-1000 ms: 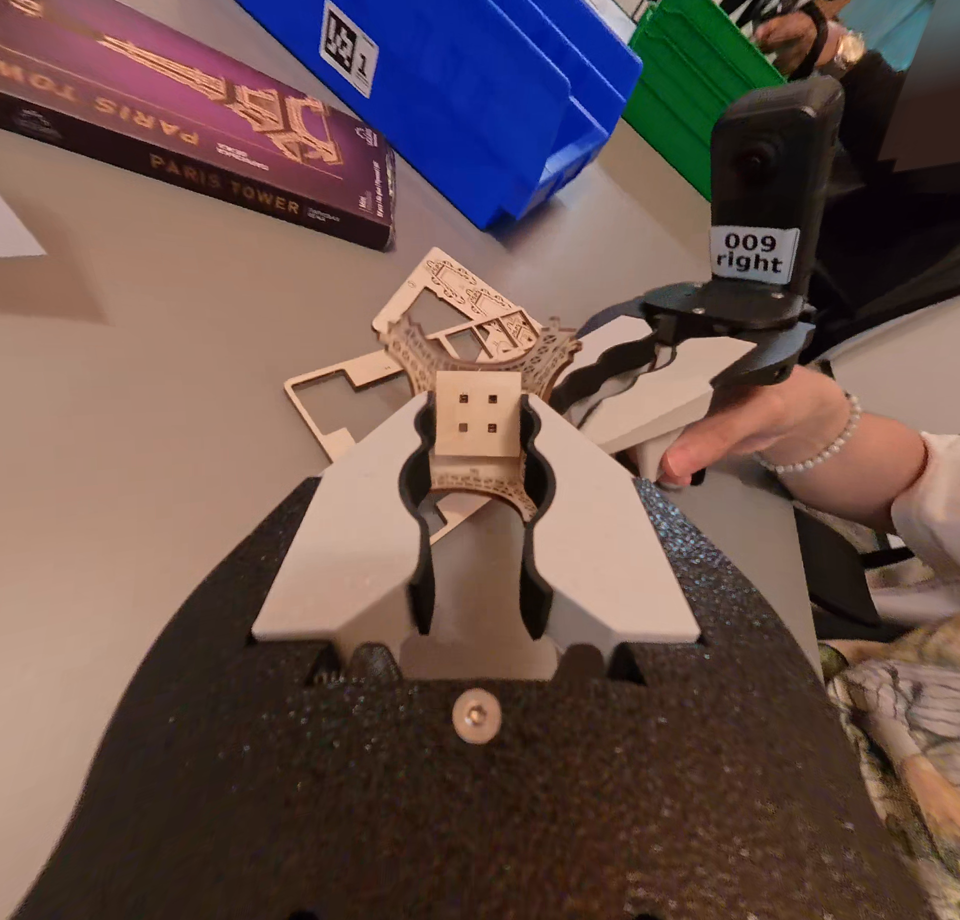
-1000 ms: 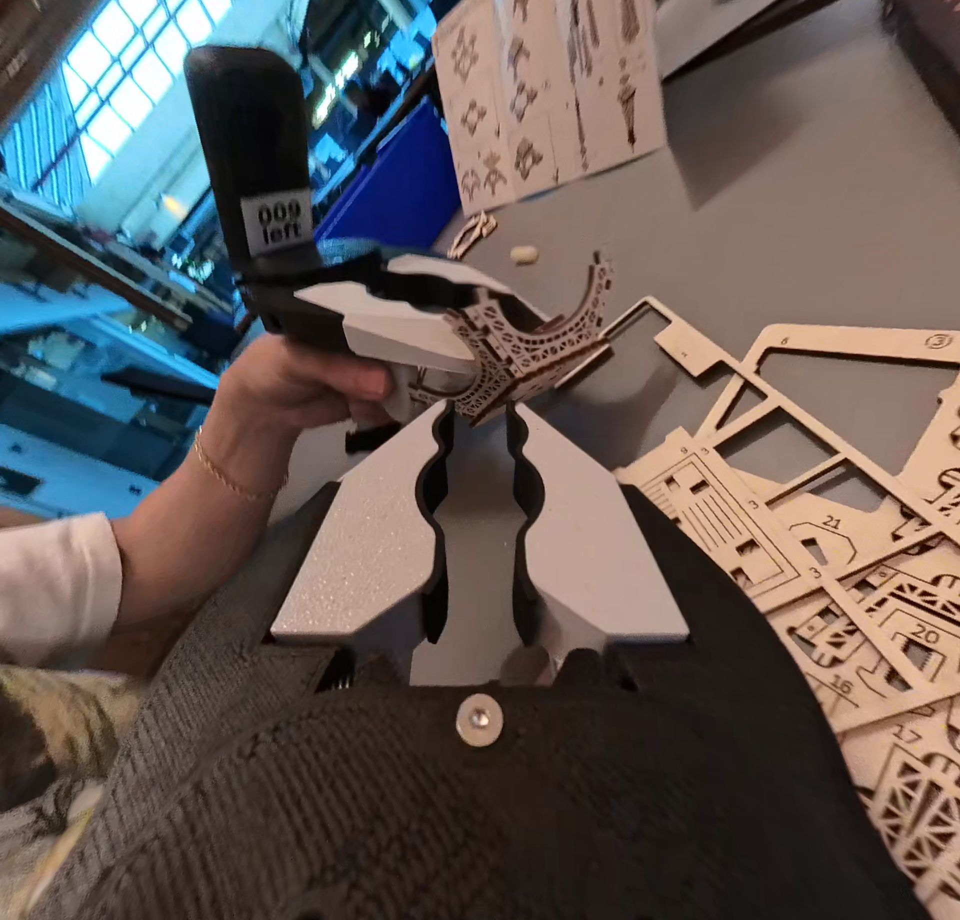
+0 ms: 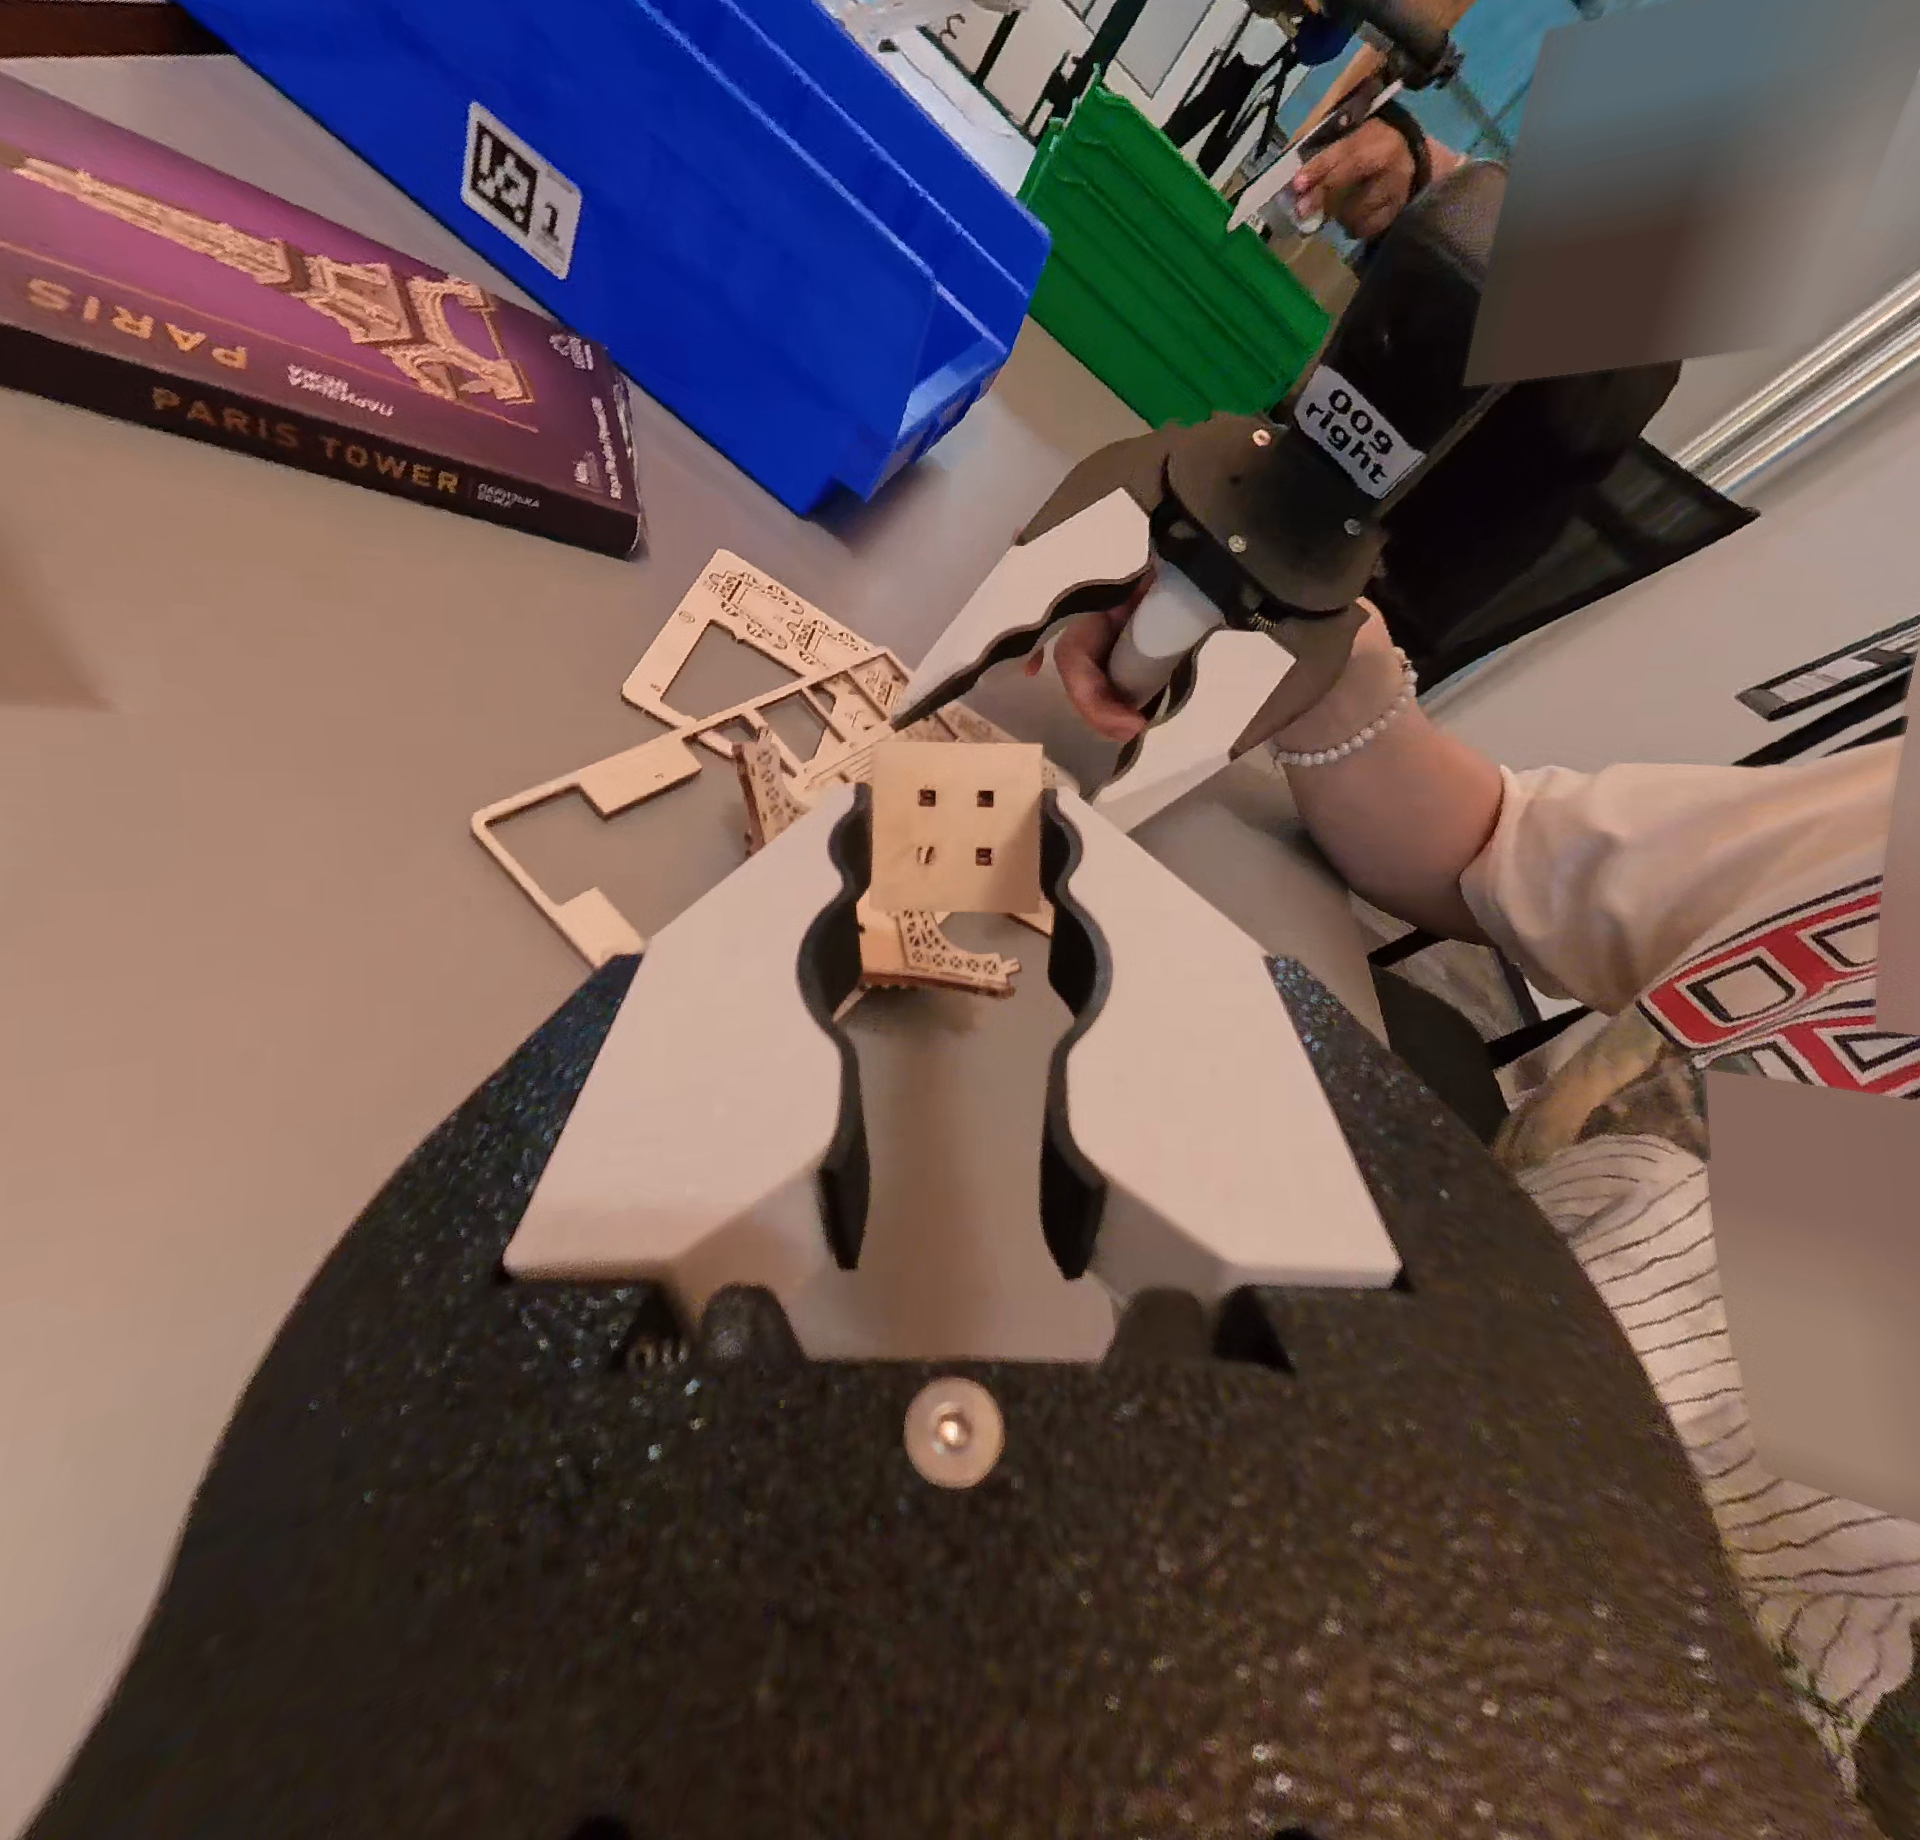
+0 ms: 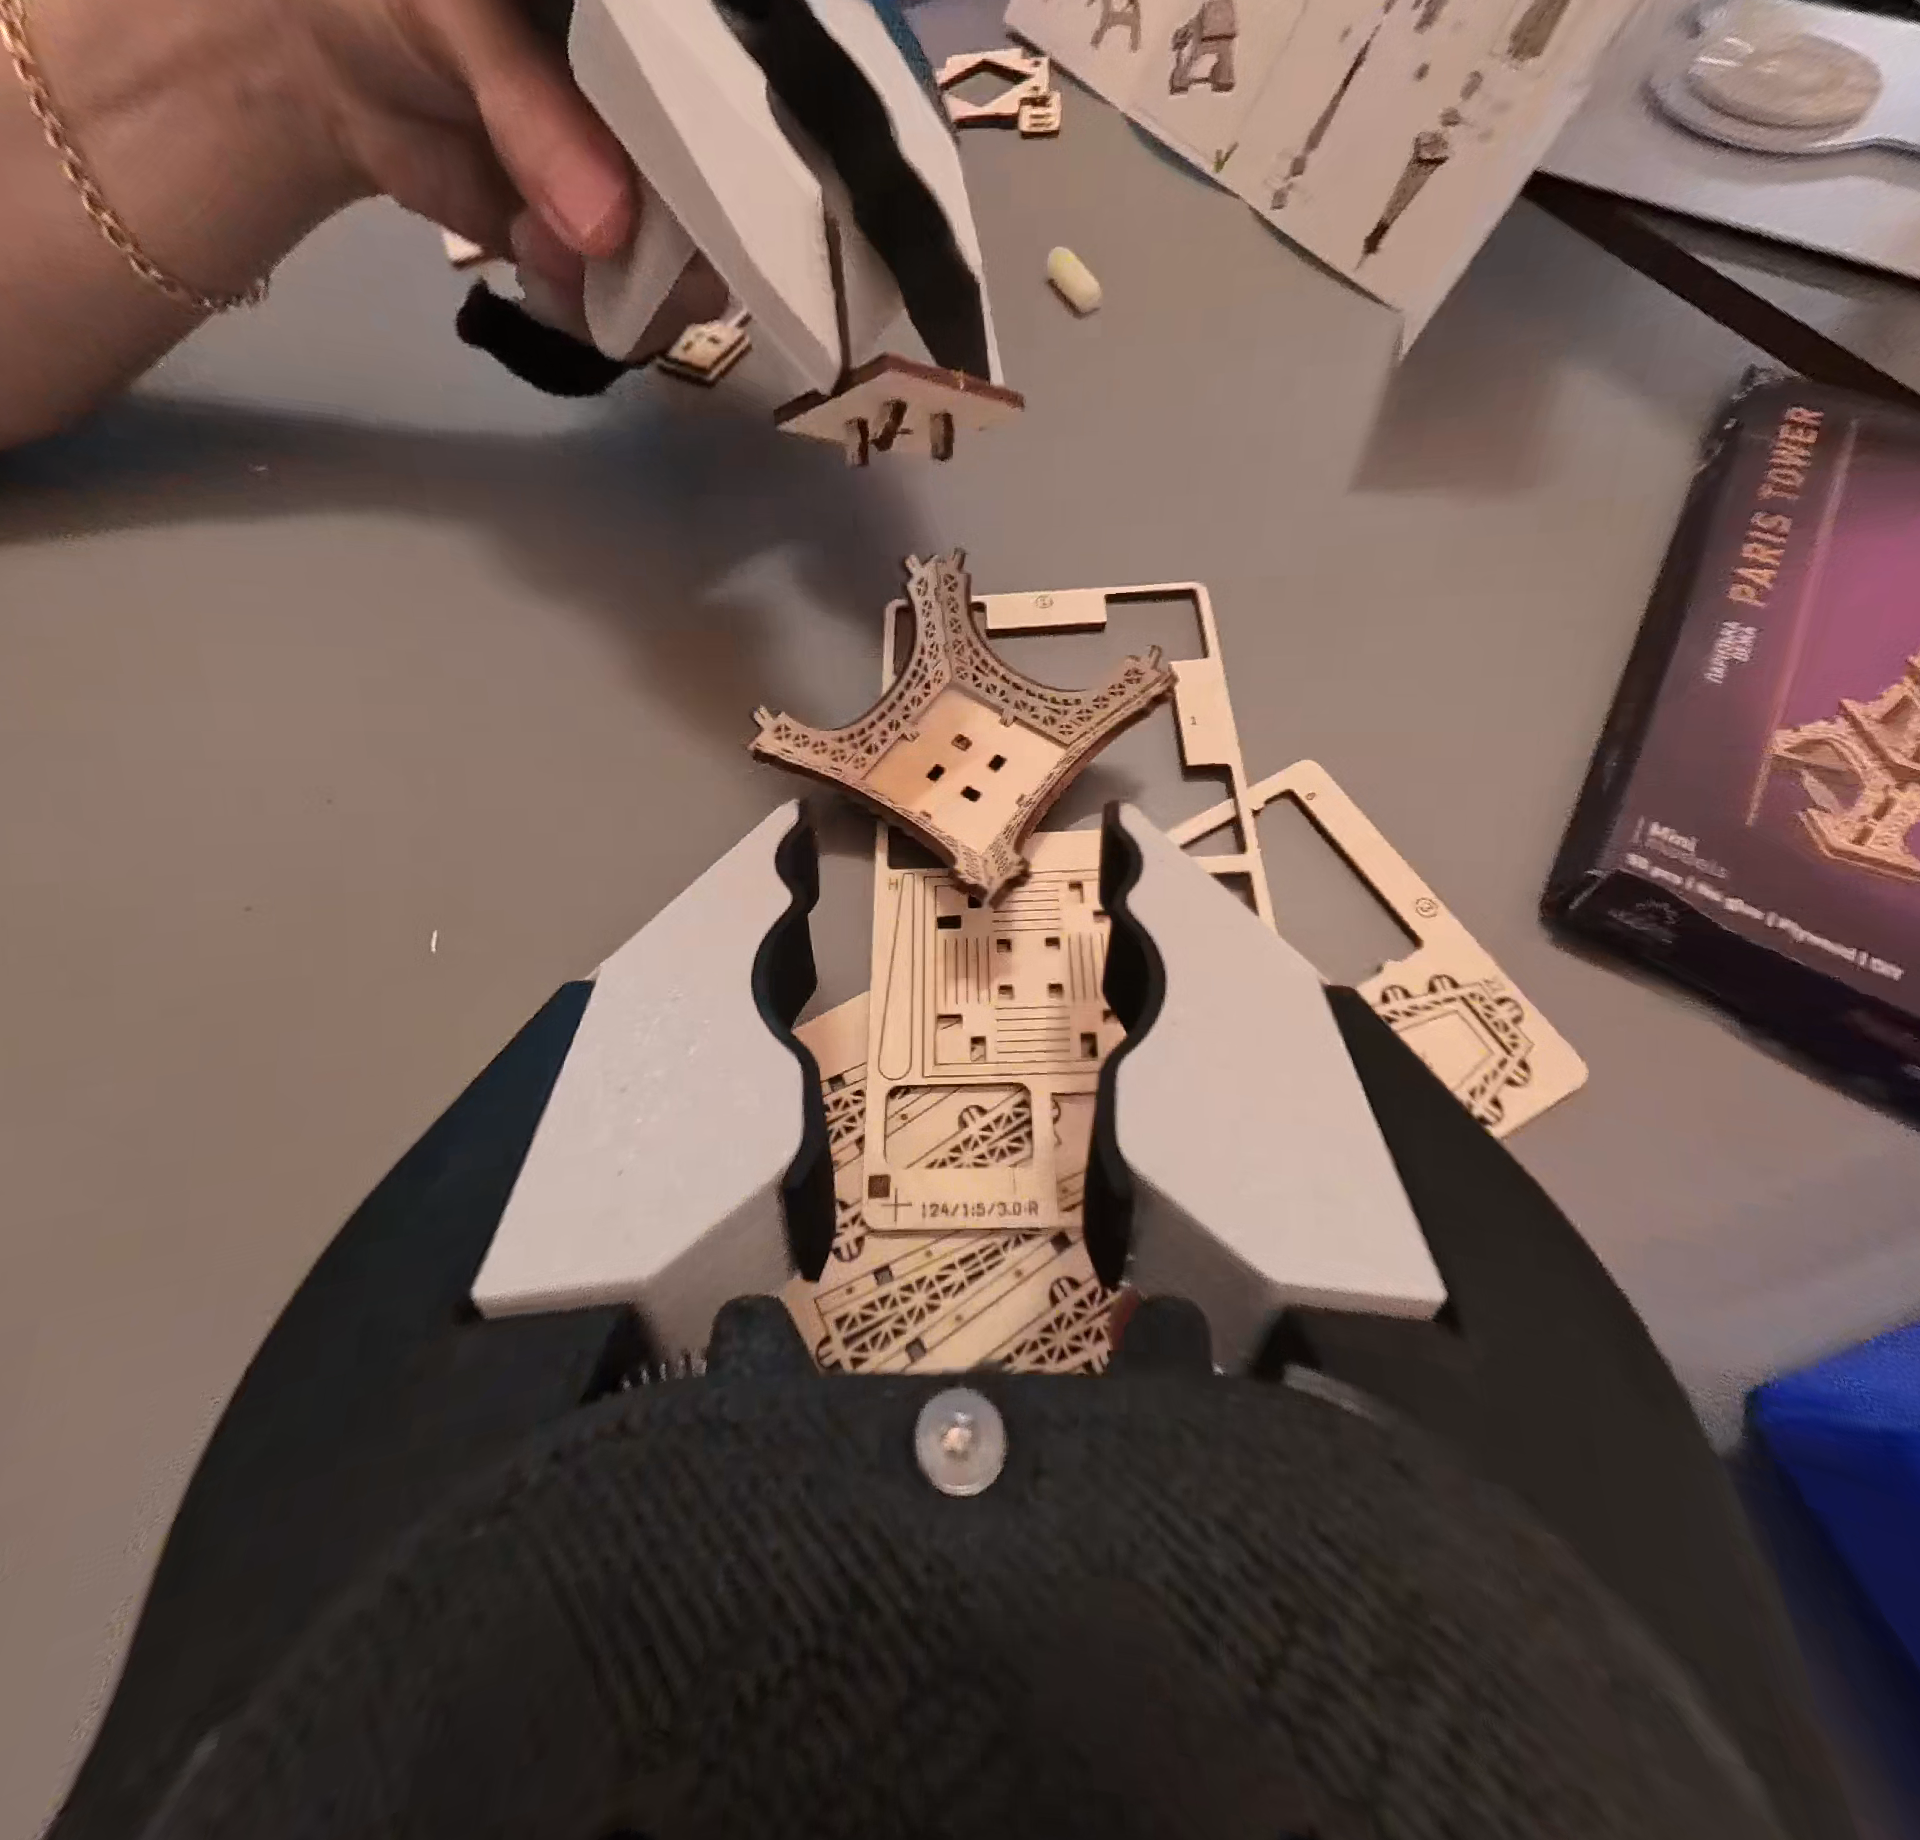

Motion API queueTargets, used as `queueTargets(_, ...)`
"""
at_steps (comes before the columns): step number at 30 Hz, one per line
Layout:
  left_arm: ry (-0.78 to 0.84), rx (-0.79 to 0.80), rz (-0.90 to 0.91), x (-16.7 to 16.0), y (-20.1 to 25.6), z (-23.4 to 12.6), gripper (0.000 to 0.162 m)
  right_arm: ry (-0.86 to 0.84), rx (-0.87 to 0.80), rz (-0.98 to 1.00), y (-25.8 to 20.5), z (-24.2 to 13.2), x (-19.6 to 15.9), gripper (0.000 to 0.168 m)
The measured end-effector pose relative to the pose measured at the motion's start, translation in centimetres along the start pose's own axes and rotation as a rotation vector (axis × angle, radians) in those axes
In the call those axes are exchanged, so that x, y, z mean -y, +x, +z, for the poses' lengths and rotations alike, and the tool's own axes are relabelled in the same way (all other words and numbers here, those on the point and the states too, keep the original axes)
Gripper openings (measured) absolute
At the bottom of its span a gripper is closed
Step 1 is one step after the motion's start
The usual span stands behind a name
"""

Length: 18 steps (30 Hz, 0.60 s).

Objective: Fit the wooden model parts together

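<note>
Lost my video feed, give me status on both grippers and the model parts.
Left gripper shut on square plate. Right gripper open, empty. Four-legged tower base lying on the cut-out sheets, below the plate. Nothing between them.

Wooden sheets (image 4: 1226, 917) crowd table (image 4: 312, 855) beside lattice base (image 4: 961, 741).

- Pale tan wooden parts (image 4: 935, 751) with dark lattice engraving, centre of frame
- Blue bin (image 3: 623, 180), upper centre
- Green bin (image 3: 1153, 263), upper right
- Purple box (image 3: 260, 336), upper left
- Grey table (image 3: 260, 751)

Blue bin (image 3: 665, 201) and green bin (image 3: 1153, 284) beyond the tool; purple box (image 3: 312, 377) far left; small pale pellet (image 4: 1073, 278) ahead.
</note>
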<state>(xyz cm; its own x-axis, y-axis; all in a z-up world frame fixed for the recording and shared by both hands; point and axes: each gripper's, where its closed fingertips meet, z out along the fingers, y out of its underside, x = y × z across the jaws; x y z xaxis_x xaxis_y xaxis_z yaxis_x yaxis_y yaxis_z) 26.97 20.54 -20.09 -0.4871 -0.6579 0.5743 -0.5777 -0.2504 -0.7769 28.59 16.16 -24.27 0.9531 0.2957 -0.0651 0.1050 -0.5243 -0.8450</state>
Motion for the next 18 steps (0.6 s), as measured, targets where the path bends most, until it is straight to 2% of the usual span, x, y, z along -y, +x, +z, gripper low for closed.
queueTargets(6, 0.026, 0.001, -0.099, -1.6, -0.1, -1.5, 0.029, -0.008, -0.033, -0.014, 0.1, 0.9, -0.8, 0.038)
queueTargets(10, 0.076, -0.064, -0.196, -2.6, 0.5, -2.2, 0.03, 0.003, -0.083, 0.023, 1.0, 0.9, -1.1, 0.04)
queueTargets(13, 0.157, -0.144, -0.31, -2.5, 1.1, -2.9, 0.029, -0.01, -0.059, 0.092, 1.1, 1.0, -1.6, 0.044)
queueTargets(18, 0.29, -0.264, -0.448, -1.8, 1.9, -4.3, 0.029, 0.087, -0.071, 0.098, 1.2, 0.1, 0.2, 0.044)
